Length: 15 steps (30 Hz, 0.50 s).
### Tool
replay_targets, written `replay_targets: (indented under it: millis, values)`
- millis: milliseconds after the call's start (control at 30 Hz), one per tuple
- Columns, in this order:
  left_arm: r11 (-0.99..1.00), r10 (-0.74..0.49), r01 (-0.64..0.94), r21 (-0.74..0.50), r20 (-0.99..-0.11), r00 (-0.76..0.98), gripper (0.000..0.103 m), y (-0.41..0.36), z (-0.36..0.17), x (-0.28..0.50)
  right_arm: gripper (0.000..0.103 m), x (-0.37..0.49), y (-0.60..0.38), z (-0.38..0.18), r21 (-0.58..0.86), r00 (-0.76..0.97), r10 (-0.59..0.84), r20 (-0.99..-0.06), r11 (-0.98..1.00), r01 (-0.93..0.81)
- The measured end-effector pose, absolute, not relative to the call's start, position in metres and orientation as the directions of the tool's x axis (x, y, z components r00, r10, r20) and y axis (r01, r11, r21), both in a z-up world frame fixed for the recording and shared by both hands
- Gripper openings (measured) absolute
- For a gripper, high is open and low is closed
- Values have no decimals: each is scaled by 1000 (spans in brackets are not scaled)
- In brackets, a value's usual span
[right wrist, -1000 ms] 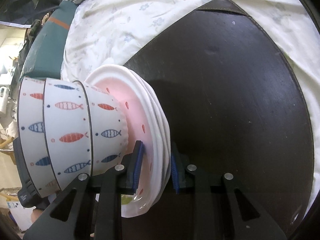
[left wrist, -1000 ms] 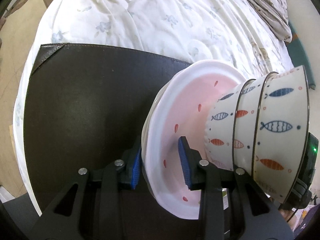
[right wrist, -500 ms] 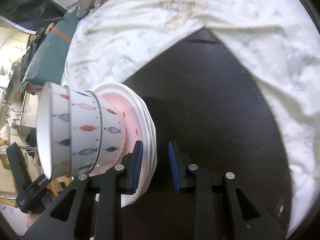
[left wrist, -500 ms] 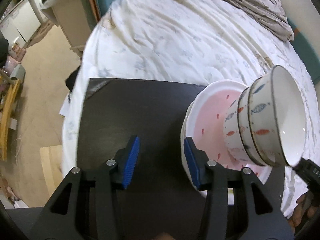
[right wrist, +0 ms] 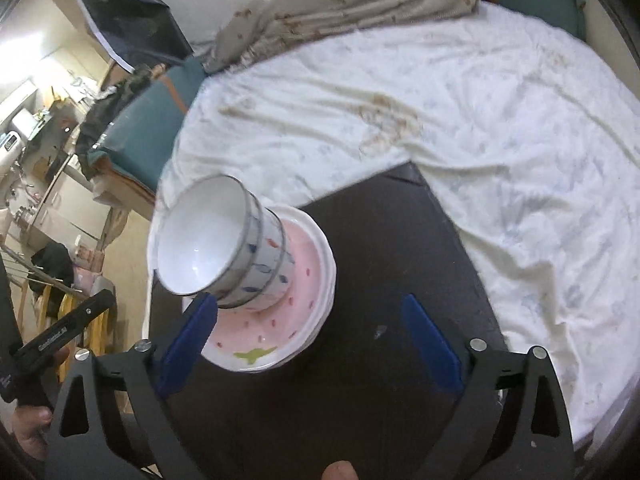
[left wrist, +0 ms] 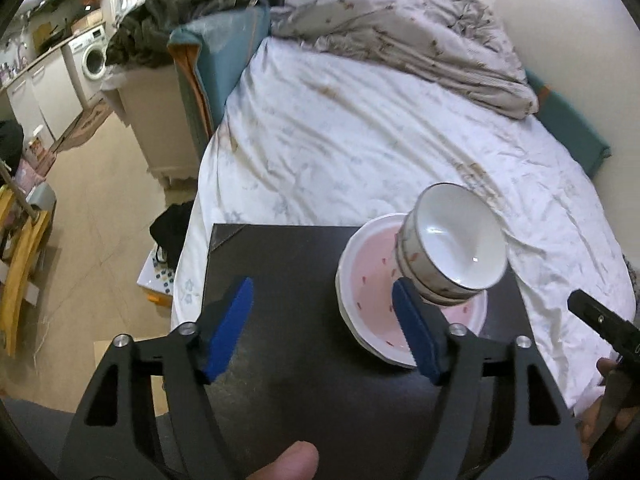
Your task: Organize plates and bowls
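Note:
A stack of pink-centred white plates (left wrist: 372, 284) sits on a dark mat (left wrist: 280, 264) laid on the bed. Several nested white bowls with fish patterns (left wrist: 456, 248) stand on the plates. The stack also shows in the right wrist view, plates (right wrist: 288, 320) and bowls (right wrist: 224, 240). My left gripper (left wrist: 324, 328) is open and empty, raised above the mat to the left of the stack. My right gripper (right wrist: 316, 344) is open and empty, raised above the mat to the right of the stack.
The mat (right wrist: 400, 240) lies on a white bedsheet (left wrist: 360, 140) with a crumpled beige duvet (left wrist: 400, 40) at the far end. The floor (left wrist: 100, 220) drops off left of the bed. The other gripper's body (left wrist: 600, 320) shows at the right edge.
Both grippers let go of the plate rim, opened wide and pulled up and back. The stack of plates and bowls stays on the mat.

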<state>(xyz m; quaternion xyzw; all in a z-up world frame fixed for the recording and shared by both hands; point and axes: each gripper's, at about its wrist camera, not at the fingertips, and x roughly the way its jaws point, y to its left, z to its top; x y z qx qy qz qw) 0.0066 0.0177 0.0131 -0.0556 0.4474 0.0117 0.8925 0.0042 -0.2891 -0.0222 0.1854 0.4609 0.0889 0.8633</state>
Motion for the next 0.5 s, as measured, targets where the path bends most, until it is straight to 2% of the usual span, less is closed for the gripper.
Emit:
replay_targets:
  millis: [67,133,400,500]
  values:
    - [995,-37,-53,-89,-784,620,73,16,19,-4,103,-2,-285,-13,394,586,315,-746,919,7]
    - [995,-36,-45,-84,-771,636,82,14,24,-13,103,-12,-279,-4,369,609,298,-735,930,-11]
    - [998,-14,-39,-55,-735,678,84,14,26,-33,103,-41,-254,3,235,647,215,-731,970,-57]
    - [997,-21,-40,-65,-734,678,96,10,19,-37,103,-47,-248,-5,215,654,206,-728,974,-68]
